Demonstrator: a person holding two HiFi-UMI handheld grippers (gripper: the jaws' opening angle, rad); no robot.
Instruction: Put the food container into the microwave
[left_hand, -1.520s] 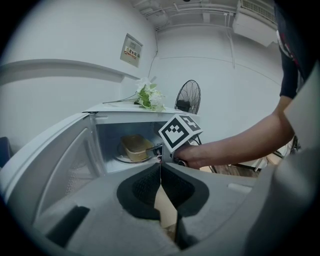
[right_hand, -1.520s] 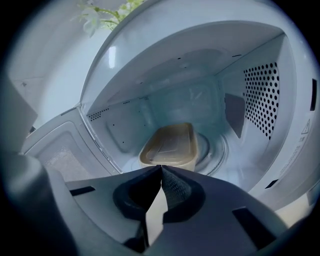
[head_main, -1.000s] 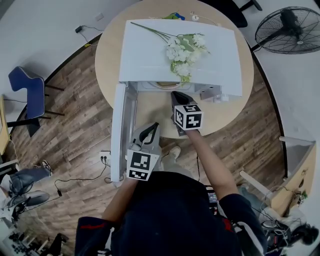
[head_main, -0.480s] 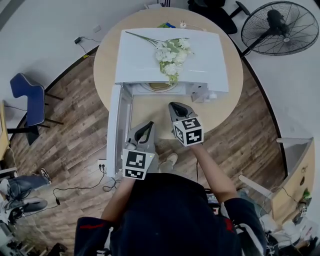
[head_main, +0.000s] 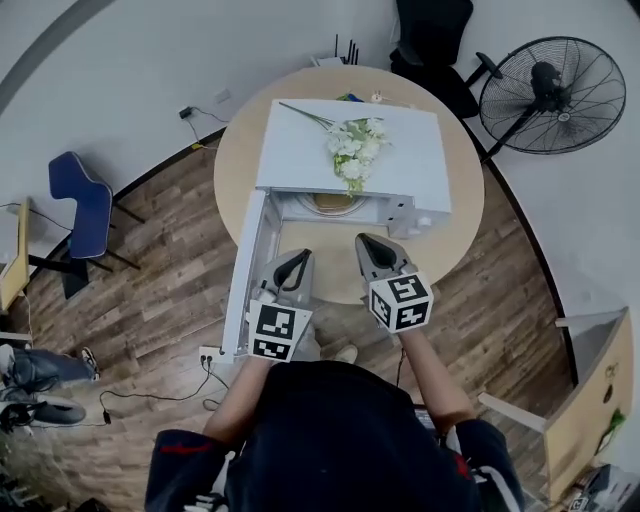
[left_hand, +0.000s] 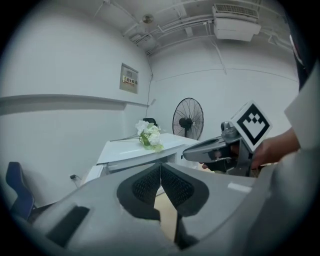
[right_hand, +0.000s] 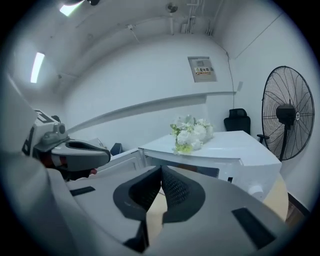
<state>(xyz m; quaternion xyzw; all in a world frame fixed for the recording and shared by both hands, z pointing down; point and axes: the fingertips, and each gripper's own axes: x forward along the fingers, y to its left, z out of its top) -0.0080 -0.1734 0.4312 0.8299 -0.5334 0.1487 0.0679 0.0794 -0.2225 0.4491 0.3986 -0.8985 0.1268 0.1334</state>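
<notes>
Inside the open microwave (head_main: 300, 150) on the round surface (head_main: 455, 235), the food container (head_main: 330, 201) is apparently sitting, showing only as a tan round shape, so you are probably finishing the placing step. You are holding the left tongs (head_main: 296, 262) and the right tongs (head_main: 373, 246) clenched and empty, just in front of the cavity. Next, the door (head_main: 245, 275), hanging open at the left, is likely calling for a push shut.

The microwave's (head_main: 300, 160) top hides its inside; only 1 tan sliver (head_main: 328, 201) shows at the open front, container or turntable unclear.
</notes>
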